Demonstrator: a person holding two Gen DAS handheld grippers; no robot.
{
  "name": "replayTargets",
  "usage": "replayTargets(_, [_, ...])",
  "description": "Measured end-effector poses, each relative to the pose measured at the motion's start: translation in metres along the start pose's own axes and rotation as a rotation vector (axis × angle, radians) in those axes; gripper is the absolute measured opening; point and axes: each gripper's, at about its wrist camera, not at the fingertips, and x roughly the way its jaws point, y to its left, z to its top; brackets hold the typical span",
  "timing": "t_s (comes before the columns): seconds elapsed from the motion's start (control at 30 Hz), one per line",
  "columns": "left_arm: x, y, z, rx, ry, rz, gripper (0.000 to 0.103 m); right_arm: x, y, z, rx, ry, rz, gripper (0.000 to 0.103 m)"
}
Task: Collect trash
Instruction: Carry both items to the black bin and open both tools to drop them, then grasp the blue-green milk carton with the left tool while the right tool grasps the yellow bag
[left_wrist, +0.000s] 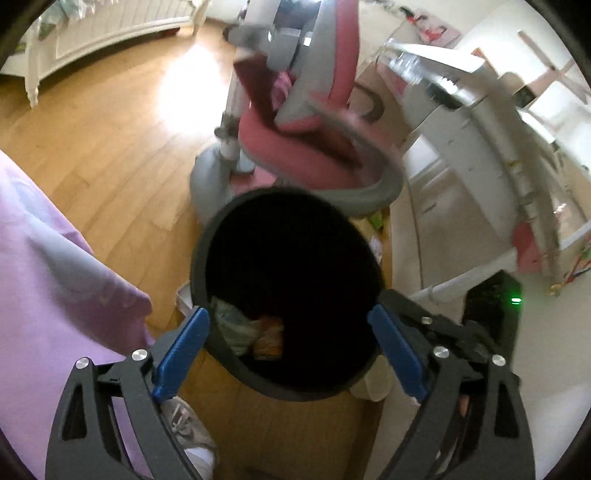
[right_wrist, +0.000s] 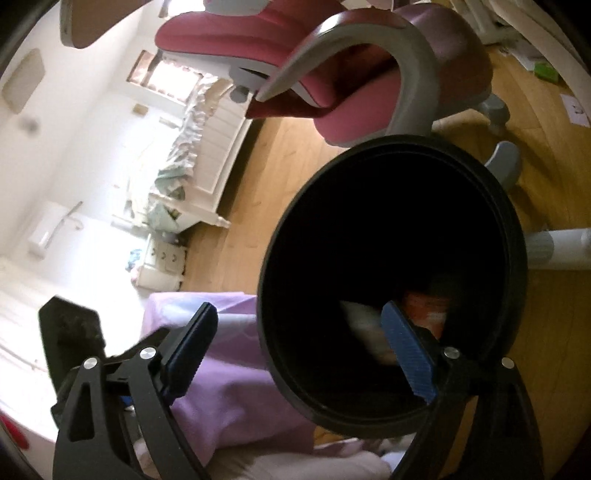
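Both the left gripper (left_wrist: 288, 350) and right gripper (right_wrist: 299, 347) gape wide and hold nothing above the black bin (left_wrist: 221, 363), center frame, with crumpled trash (left_wrist: 251, 332) at its bottom.

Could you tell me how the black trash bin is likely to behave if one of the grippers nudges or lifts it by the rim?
The black trash bin looks like a thin-walled, rigid tub, so it would probably slide on the smooth wood floor rather than flex. Only a few crumpled wrappers lie at the bottom, so it is likely light and could tip if pushed near the rim.
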Motion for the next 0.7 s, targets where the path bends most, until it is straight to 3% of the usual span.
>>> replayTargets(0.13, [-0.055,0.000,-0.012,-0.012,-0.092,-0.015,0.093,0.007,0.035,-0.010,-0.081,0.019,0.022,0.089])
replayTargets(0.3, [-0.141,0.028,-0.045,-0.061,-0.273,0.079,0.096,0.025,0.114,-0.043,-0.266,0.112,0.102,0.089])
replayTargets(0.57, [-0.282,0.124,-0.137,-0.188,-0.544,0.378,0.096,0.073,0.270,-0.133,-0.632,0.318,0.270,0.093])
replayTargets(0.63, [-0.302,0.144,-0.153,-0.162,-0.553,0.494,0.096,0.088,0.304,-0.156,-0.713,0.357,0.290,0.094])
replayTargets(0.7, [-0.312,0.160,-0.160,-0.079,-0.509,0.620,0.096,0.102,0.333,-0.166,-0.769,0.376,0.290,0.094])
